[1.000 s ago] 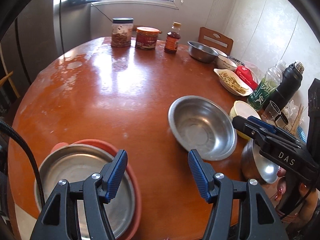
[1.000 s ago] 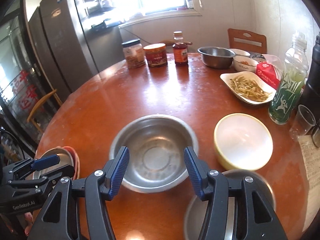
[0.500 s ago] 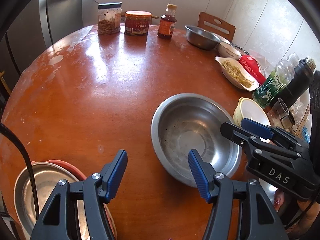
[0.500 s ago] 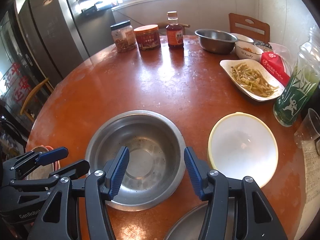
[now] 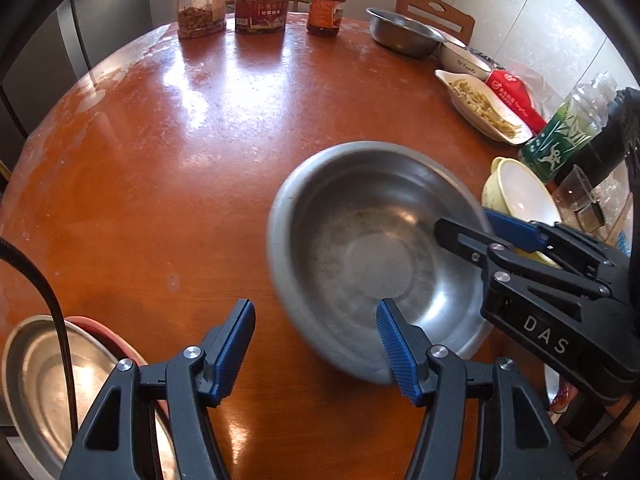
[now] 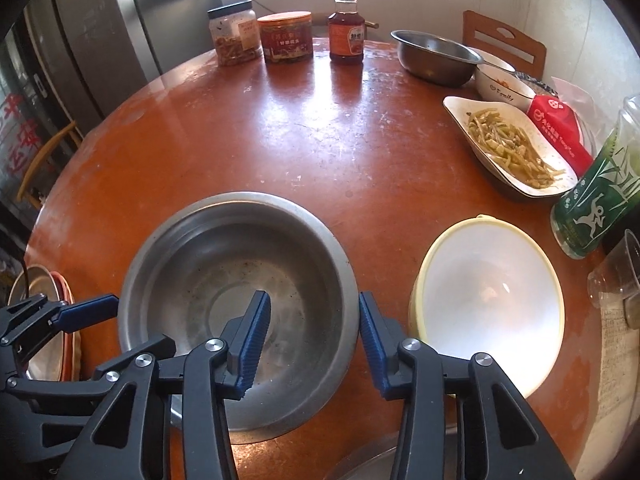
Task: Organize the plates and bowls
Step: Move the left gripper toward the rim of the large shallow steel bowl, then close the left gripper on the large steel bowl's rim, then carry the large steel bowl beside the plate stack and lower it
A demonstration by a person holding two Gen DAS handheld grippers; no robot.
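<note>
R gripper [image 6: 312, 334] is open, jaws straddling the near-right rim of the big steel bowl [image 6: 240, 280]: one blue pad inside the bowl, the other outside at the rim, not yet pinched. L gripper [image 5: 316, 354] is also open and holds nothing; its right pad sits at the bowl's near edge, left pad over bare table [image 5: 160, 160].

Where things are: in the R wrist view the steel bowl sits at approx 7 o'clock on the round table, w/ the yellow-rimmed white bowl [image 6: 488, 304] just beside it at 5 o'clock. A steel plate on a red plate [image 5: 36, 376] lies at the table edge, approx 8 o'clock in the L wrist view. Far side, 12 to 2 o'clock: jars, sauce bottle, another steel bowl [image 6: 436, 58], dish of veg [image 6: 512, 148].

Step in hand, by the look of it: R grips the bowl rim to lift and stack it. To do it well:
- Seat the rim deep between the pads before closing; thin steel lip is slick, shallow pinch likely slips.
- Close squarely across the wall, not at an angle.
- Lift straight up; one-sided grip will tip the bowl, so keep it low.
- Mind the white bowl at the outer pad; little room there.
- L gripper could steady the opposite rim if it tilts.
</note>
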